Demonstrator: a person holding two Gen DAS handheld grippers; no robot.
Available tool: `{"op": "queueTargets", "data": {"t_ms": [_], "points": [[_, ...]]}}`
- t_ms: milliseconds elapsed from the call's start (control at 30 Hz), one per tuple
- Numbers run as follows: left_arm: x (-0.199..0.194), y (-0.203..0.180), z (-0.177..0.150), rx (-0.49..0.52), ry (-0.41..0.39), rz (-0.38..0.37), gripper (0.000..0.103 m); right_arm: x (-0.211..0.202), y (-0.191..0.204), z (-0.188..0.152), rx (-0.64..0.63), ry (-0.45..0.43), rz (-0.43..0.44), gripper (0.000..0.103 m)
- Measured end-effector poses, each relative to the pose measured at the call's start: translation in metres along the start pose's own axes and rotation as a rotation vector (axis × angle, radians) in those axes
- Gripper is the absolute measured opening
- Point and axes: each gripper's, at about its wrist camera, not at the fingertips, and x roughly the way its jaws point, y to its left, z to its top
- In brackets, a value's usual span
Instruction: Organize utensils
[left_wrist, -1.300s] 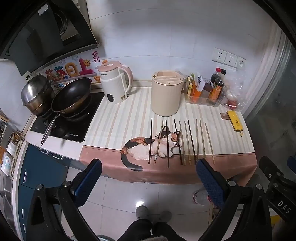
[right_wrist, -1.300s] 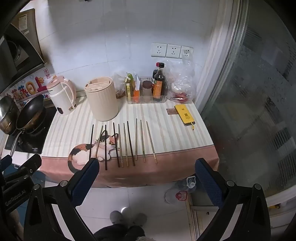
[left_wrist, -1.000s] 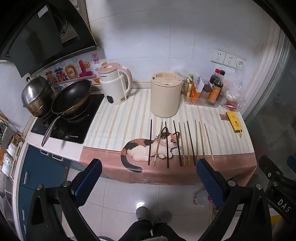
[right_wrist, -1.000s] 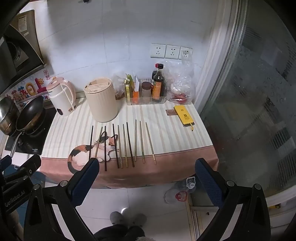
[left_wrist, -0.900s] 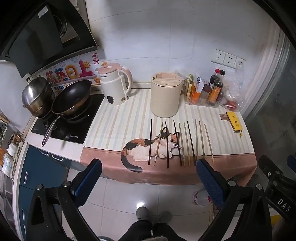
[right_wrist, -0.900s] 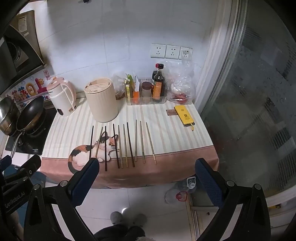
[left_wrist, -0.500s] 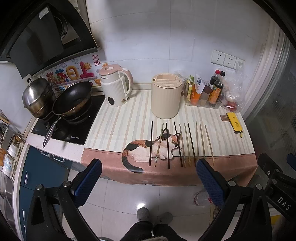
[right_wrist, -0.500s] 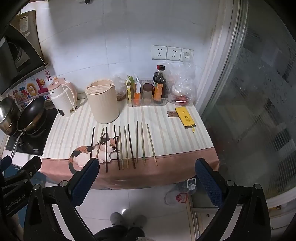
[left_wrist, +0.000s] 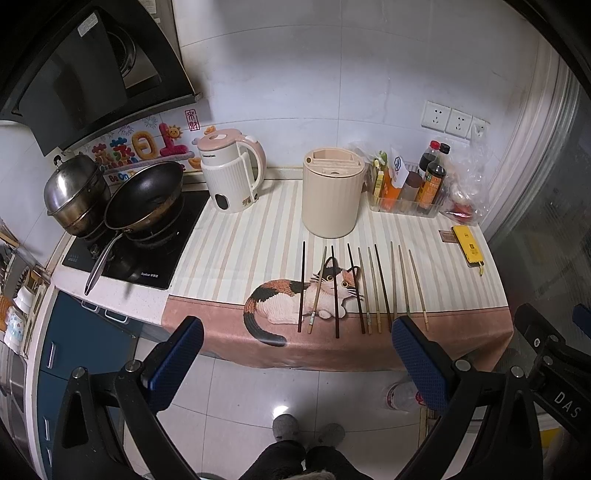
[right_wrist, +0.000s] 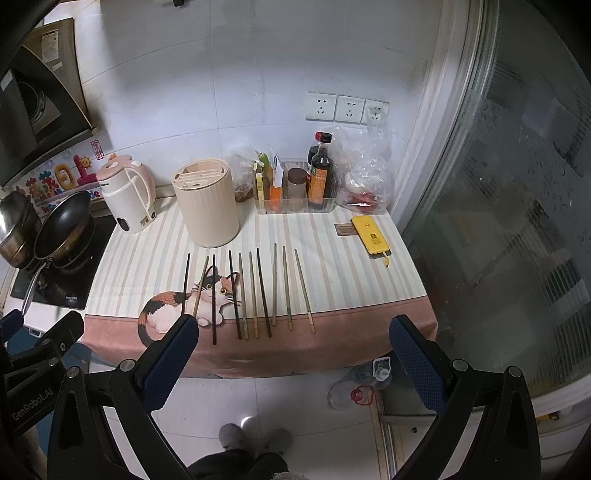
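Both grippers are hanging back from the counter, well short of it and above the floor tiles. Left gripper (left_wrist: 295, 350) is sitting spread wide, blue pads far apart, nothing between them; right gripper (right_wrist: 293, 349) is showing the same, jaws gaping and empty, touching nothing at all.

Now look at what is waiting for them. Chopsticks (left_wrist: 364, 290) are lying in a neat row on the striped cat-print cloth (left_wrist: 236, 254), side by side with gaps between them, tips pointing toward the counter's front edge. That spacing is looking deliberate: each stick is sitting apart from its neighbours, so a pair of pads should be able to close on one without dragging the next. Some are dark, some pale, so pairing by colour may be part of the job.

Just behind the row, the cream utensil holder (left_wrist: 332, 195) is standing upright, its slotted top facing up. Judging by the task, that is the likely home for the sticks, and it is sitting close behind them, so each carry would be short.

Off to the side, the kettle (left_wrist: 232, 173) and the wok (left_wrist: 146, 197) are keeping clear of the work area, as is the yellow phone (right_wrist: 371, 234) by the glass door.

Nothing has been lifted yet; the task is looking to be right at its beginning, with every stick on the cloth.
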Motion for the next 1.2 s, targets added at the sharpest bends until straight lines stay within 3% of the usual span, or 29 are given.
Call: {"op": "queueTargets", "data": {"t_ms": [1200], "points": [[-0.0035, -0.0014, 0.0071, -0.003, -0.004, -0.006, 0.103, 0.0017, 0.0008, 0.0042, -0.003, -0.010, -0.002, 0.103]]}}
